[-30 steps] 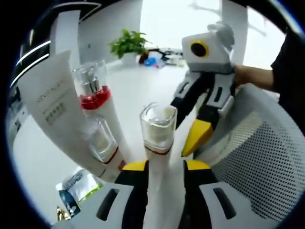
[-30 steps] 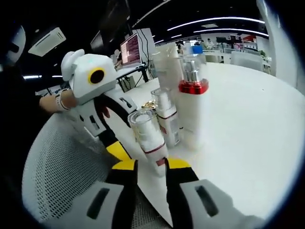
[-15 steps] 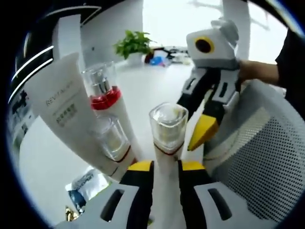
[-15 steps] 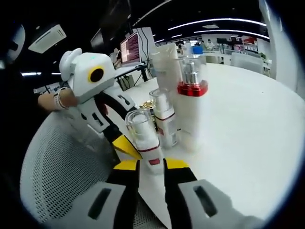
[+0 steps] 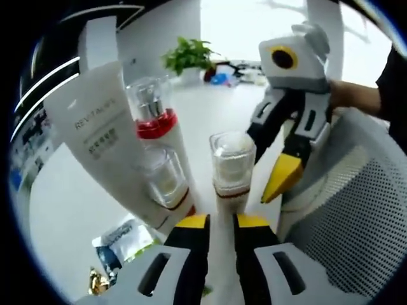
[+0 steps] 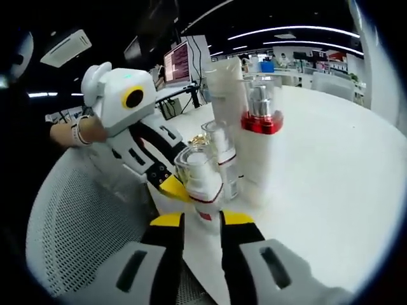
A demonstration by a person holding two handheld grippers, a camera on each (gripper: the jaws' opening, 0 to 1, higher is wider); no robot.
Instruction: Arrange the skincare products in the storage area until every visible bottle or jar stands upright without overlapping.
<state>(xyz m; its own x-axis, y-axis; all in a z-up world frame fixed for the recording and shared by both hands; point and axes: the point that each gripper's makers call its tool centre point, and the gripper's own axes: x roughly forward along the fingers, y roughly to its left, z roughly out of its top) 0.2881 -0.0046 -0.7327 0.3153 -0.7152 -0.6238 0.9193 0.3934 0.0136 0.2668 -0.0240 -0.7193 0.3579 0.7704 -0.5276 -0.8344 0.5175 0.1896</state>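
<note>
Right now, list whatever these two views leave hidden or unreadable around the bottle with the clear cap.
- Base of the small white bottle with the clear cap: left gripper view, hidden between the left gripper jaws.
- The same bottle's foot: right gripper view, behind the right gripper.
- Small print on the tall white tube: too small.
- Blue and white sachet: left gripper view, partly behind the tube, lettering blurred.

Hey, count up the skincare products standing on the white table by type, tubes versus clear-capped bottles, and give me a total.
Tubes: 1, the tall white tube.
Clear-capped bottles: 3, the red-collared pump bottle, the short bottle in front of the tube, and the held bottle.
Total: 4.
</note>
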